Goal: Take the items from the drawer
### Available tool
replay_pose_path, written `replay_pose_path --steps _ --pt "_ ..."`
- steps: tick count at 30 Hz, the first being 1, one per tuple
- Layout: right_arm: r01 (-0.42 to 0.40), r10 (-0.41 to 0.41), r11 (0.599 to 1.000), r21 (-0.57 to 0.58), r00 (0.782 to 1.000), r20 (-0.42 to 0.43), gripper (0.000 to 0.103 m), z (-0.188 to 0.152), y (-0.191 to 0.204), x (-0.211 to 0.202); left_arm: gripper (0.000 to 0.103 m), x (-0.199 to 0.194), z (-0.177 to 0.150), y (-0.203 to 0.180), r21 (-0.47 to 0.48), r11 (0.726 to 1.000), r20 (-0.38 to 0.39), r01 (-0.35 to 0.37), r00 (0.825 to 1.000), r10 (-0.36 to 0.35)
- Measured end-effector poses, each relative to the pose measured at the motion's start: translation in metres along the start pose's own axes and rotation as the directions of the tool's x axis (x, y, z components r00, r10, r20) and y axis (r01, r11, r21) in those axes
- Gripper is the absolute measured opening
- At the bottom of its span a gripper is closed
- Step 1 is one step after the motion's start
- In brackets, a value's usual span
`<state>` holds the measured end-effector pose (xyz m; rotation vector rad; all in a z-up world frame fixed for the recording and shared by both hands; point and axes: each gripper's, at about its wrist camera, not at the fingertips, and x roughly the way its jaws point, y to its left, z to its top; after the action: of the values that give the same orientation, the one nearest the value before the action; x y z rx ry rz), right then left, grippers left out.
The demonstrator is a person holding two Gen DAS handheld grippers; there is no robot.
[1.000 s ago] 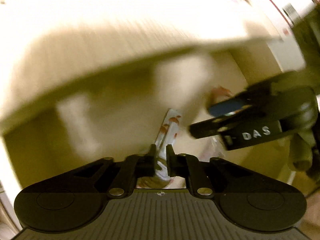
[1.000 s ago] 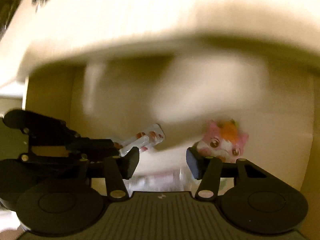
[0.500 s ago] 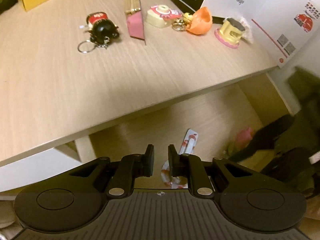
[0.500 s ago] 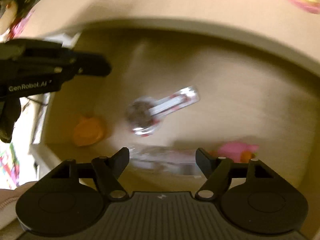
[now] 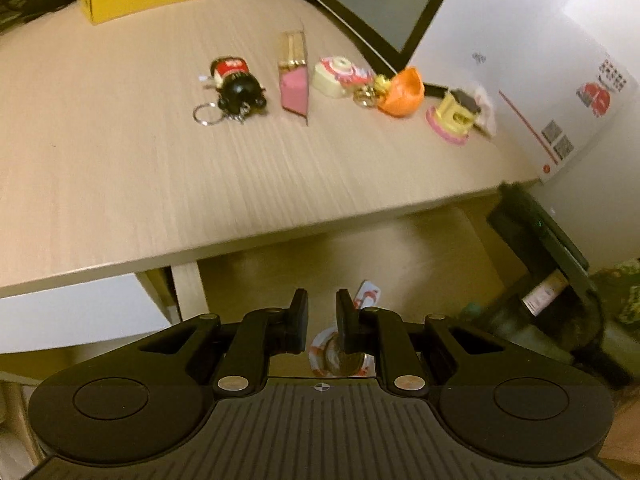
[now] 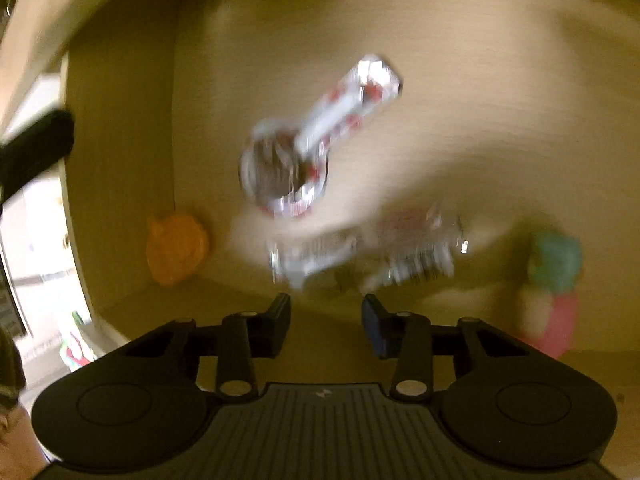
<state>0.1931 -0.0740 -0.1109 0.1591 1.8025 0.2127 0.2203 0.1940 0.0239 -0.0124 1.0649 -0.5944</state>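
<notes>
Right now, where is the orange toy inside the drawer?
In the right wrist view the orange toy lies at the drawer's left wall, left of the clear wrapped packet and ahead-left of the right tool.

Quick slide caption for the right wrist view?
Right gripper open above the drawer, facing a blurred wrapped lollipop and crinkled packet.

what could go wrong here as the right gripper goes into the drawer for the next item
1. The right gripper is open above a crinkly clear wrapped packet that overlaps other blurred wrappers, so the fingers could catch two items or slip off the film.
2. The right wrist view is motion-blurred; aiming while moving this fast may miss.
3. The round red-and-white wrapped lollipop lies just beyond and could get knocked toward the orange toy in the drawer corner.
</notes>
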Motion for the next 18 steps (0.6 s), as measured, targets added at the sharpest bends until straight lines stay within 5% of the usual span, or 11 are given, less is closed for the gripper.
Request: replay_pose_path --steps 4,6,11,15,18 --pt "0.09 -0.058 0.986 -0.139 0.974 0.217 0.039 0.018 0.021 -0.01 0.016 -0.009 0.001 0.007 -0.023 1.0 0.024 -0.015 1.0 0.015" --pt "0.116 -0.033 0.949 -0.293 0.961 0.274 0.039 0.011 0.043 -0.02 0.016 -0.01 0.003 0.009 -0.03 0.999 0.035 -0.024 0.999 0.025" --pt "0.009 0.11 0.833 -0.553 0.977 0.182 0.04 -0.013 0.092 -0.012 0.016 -0.015 0.004 0.014 -0.053 0.998 0.055 -0.037 0.998 0.04" --pt "0.035 0.073 0.783 -0.621 0.986 0.148 0.037 -0.013 0.121 0.018 0.011 -0.017 0.002 0.017 -0.066 0.996 0.051 -0.066 0.996 0.07" --pt "0.031 0.033 0.776 -0.63 0.995 0.089 0.013 -0.011 0.131 0.037 0.012 -0.017 -0.001 0.023 -0.086 0.994 0.048 -0.068 0.996 0.072"
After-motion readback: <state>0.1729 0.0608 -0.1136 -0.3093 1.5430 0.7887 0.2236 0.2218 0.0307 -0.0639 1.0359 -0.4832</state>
